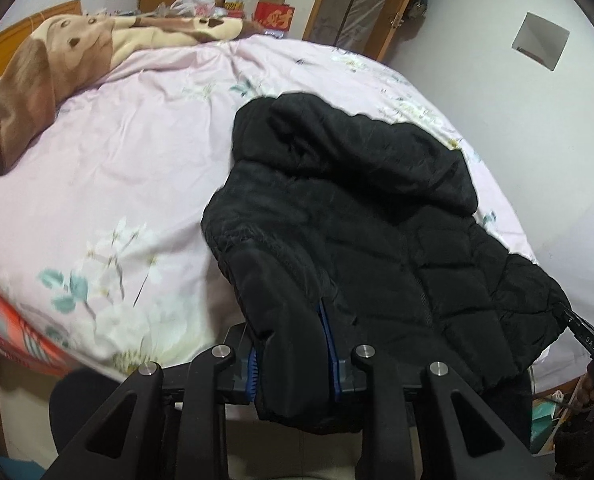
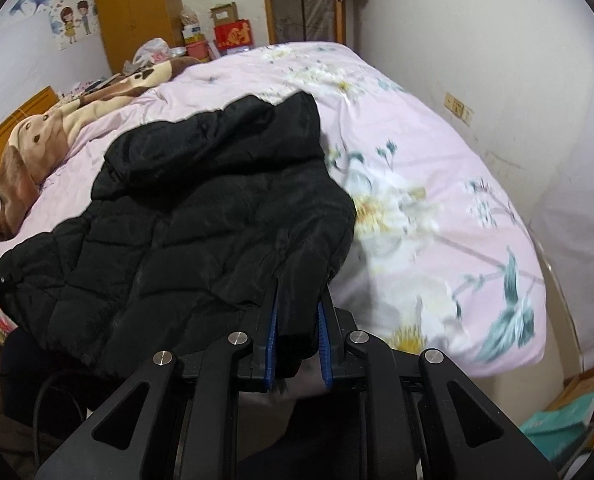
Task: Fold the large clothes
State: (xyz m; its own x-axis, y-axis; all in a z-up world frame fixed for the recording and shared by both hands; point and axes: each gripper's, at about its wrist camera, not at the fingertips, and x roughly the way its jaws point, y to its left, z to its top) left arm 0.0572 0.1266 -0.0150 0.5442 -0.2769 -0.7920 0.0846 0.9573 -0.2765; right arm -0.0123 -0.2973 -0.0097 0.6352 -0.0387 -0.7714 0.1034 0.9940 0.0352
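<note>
A black quilted hooded jacket (image 1: 357, 208) lies on the bed, hood toward the far side, its near hem hanging off the bed's front edge. My left gripper (image 1: 293, 320) is shut on the jacket's left bottom corner; the fabric fills the gap between the blue pads. My right gripper (image 2: 301, 300) is shut on the other bottom corner of the jacket (image 2: 201, 216). The right gripper also shows at the right edge of the left wrist view (image 1: 585, 332), at the jacket's far corner. Both fingertips are buried in fabric.
The bed has a pink floral duvet (image 1: 137, 152) (image 2: 437, 184). A brown and cream dog-print blanket (image 1: 57, 60) lies at its head. Boxes and bags (image 1: 273, 12) stand behind the bed. A white wall (image 2: 497, 60) runs along the right side. Boxes (image 2: 569, 420) sit on the floor.
</note>
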